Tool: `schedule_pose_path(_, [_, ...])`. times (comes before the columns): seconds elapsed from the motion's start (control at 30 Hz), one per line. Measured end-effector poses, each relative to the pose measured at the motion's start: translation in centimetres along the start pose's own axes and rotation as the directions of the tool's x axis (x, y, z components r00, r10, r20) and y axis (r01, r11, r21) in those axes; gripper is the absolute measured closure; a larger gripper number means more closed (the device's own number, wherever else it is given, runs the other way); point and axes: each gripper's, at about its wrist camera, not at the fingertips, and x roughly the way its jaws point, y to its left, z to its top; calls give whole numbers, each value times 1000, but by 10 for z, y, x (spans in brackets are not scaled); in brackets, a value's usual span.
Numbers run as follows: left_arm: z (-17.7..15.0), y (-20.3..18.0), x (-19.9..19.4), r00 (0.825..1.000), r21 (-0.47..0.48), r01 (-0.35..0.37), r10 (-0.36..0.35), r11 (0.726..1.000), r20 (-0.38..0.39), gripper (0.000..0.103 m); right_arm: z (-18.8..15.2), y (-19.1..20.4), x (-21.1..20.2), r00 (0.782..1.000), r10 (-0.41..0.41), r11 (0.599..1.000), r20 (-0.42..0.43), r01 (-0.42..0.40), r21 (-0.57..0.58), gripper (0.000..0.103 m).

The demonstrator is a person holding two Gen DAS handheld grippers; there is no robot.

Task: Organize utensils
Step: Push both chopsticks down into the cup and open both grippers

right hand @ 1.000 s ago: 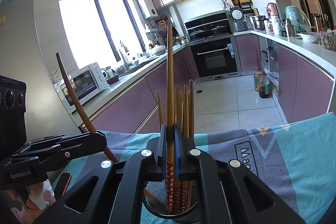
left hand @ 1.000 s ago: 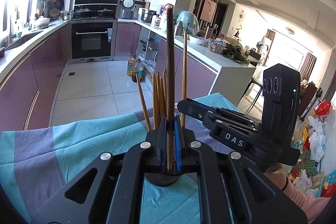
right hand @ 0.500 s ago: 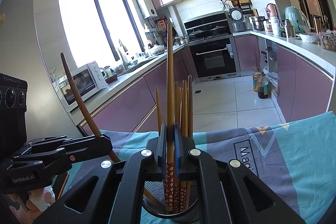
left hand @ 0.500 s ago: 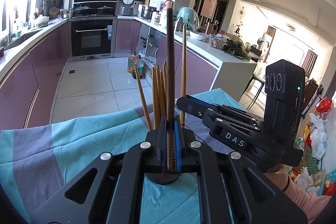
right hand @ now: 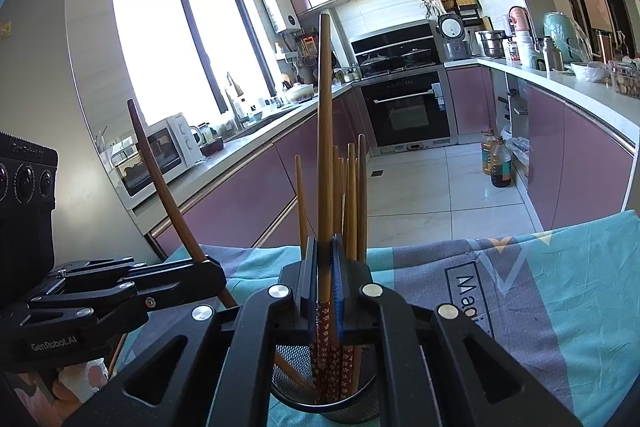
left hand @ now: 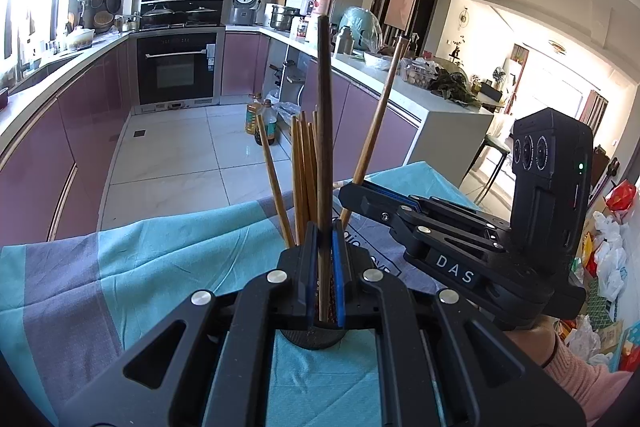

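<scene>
Left claw (left hand: 325,263): closed tight on a dark brown chopstick (left hand: 324,115), which stands upright between the blue pads; seen from the right wrist view (right hand: 208,269) the same stick (right hand: 160,179) leans away to the left, its lower end over the holder.
Right claw (right hand: 324,267): clamped on a lighter wooden chopstick (right hand: 325,131) with a red flower-patterned lower end, held upright and reaching down into the holder; in the left wrist view (left hand: 352,193) this stick (left hand: 380,115) tilts to the right.
Table: covered by a teal and grey cloth (right hand: 560,291) with printed lettering, creased in places.
Holder: a black mesh utensil cup (right hand: 344,403) stands on the cloth right below both claws; in the left wrist view only its dark base (left hand: 312,337) shows under the fingers.
Chopsticks in the holder: a bundle of wooden ones (right hand: 352,195) stands inside, tips up, several with the same red patterned ends; one leans out to the left (left hand: 276,187).
Hands: a hand in a pink sleeve (left hand: 576,375) carries the right claw; fingers (right hand: 76,383) under the left claw's body are only partly visible.
</scene>
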Motion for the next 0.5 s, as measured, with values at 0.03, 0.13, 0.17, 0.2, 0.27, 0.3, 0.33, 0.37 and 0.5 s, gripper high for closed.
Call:
schedule_pose_path(0.03, [0,0,1,1000,0,-1,1,1000,-2,95,0,0,0,1000,-1,1000,0,1,-1,97])
schedule_pose_path(0.13, [-1,1,5,1000,1,-2,2,1000,-10,95,-1,-1,-1,1000,1,1000,-7,-1,-7,97])
schedule_pose_path(0.17, [-2,0,6,1000,1,-3,3,1000,-11,96,-1,-1,0,1000,3,1000,-12,-3,-10,97])
schedule_pose_path(0.2, [-2,0,8,1000,0,-3,3,1000,-13,96,-1,-1,0,1000,4,1000,-14,-4,-11,97])
schedule_pose_path(0.27, [-1,-1,11,1000,-1,-5,5,1000,-18,96,-1,-1,1,1000,5,1000,-25,-5,-16,97])
schedule_pose_path(0.3, [-1,0,12,1000,0,-5,5,1000,-20,96,-2,-1,2,1000,4,1000,-27,-5,-17,97])
schedule_pose_path(0.33, [-1,0,14,1000,-1,-6,6,1000,-22,96,-2,-1,2,999,5,1000,-33,-6,-18,97])
schedule_pose_path(0.37, [-2,0,14,1000,-1,-6,6,1000,-24,95,-2,-1,3,999,5,1000,-37,-6,-19,97])
schedule_pose_path(0.5, [-3,0,18,999,-5,-9,9,1000,-32,95,-4,-2,5,998,7,1000,-56,-8,-24,97])
